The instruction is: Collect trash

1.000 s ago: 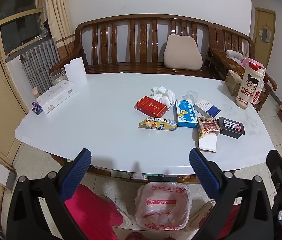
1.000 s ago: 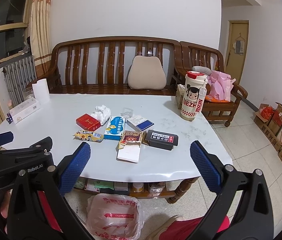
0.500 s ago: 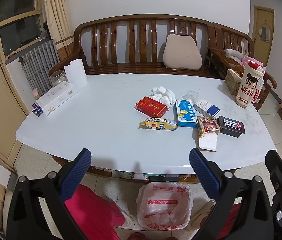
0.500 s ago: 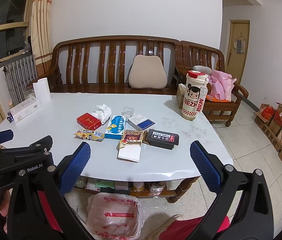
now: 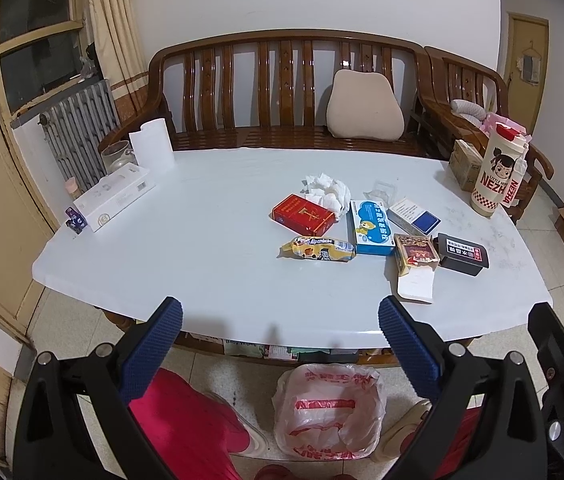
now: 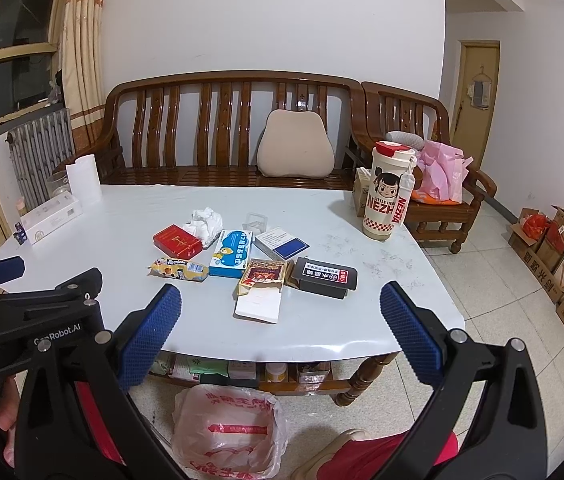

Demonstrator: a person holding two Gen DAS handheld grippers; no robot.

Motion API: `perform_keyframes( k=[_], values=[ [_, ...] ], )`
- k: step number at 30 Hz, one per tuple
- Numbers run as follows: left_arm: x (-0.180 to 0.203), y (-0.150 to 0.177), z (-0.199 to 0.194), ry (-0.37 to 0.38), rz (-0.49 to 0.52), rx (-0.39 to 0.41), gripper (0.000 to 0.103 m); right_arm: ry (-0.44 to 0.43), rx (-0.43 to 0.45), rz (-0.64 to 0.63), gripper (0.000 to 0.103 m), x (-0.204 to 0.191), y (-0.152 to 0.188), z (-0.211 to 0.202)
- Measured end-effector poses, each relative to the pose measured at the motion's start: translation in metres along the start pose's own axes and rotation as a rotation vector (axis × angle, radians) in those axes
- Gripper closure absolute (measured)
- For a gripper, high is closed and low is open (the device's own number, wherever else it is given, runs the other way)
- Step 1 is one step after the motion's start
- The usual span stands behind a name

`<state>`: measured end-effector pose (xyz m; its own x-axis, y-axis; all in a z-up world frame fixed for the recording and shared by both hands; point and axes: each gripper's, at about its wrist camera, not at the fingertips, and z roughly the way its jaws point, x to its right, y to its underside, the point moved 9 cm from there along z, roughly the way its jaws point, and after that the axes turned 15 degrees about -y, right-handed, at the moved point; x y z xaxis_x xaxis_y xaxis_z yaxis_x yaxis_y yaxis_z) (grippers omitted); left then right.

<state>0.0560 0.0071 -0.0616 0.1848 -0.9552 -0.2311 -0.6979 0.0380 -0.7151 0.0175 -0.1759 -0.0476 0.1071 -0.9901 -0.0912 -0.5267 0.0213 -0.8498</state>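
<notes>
Both the left claw (image 5: 277, 332) and the right claw (image 6: 279, 312) are spread wide and hold nothing. All the trash, like the tissue (image 5: 328, 192) and wrapper (image 5: 318, 249), sits on the worktop (image 5: 201, 240). The bag (image 5: 330, 412) waits on the floor below the worktop.

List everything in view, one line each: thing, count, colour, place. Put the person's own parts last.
table: 1, white top, centre
crumpled tissue: 1, white, mid-table
red box: 1, beside the tissue
snack wrapper: 1, yellow, in front of the red box
blue box: 1, right of the wrapper
torn box: 1, brown and white, nearer the front edge
black box: 1, right of the torn box
cartoon cup: 1, cream and red, right end of the table
trash bag: 1, white and red, on the floor
bench: 1, brown wood, behind the table
left gripper: open, empty
right gripper: open, empty
</notes>
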Motion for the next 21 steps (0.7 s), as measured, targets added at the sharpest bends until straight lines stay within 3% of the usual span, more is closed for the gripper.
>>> perform_keyframes(
  k=[17, 21],
  values=[
    [0.003, 0.002, 0.008, 0.014, 0.017, -0.022, 0.007, -0.011, -0.007, 0.010, 0.005, 0.002, -0.001, 0.005],
    [0.022, 0.006, 0.010, 0.154, 0.070, -0.022, 0.007, -0.041, 0.019, 0.000, 0.005, 0.005, -0.007, 0.006]
  ],
)
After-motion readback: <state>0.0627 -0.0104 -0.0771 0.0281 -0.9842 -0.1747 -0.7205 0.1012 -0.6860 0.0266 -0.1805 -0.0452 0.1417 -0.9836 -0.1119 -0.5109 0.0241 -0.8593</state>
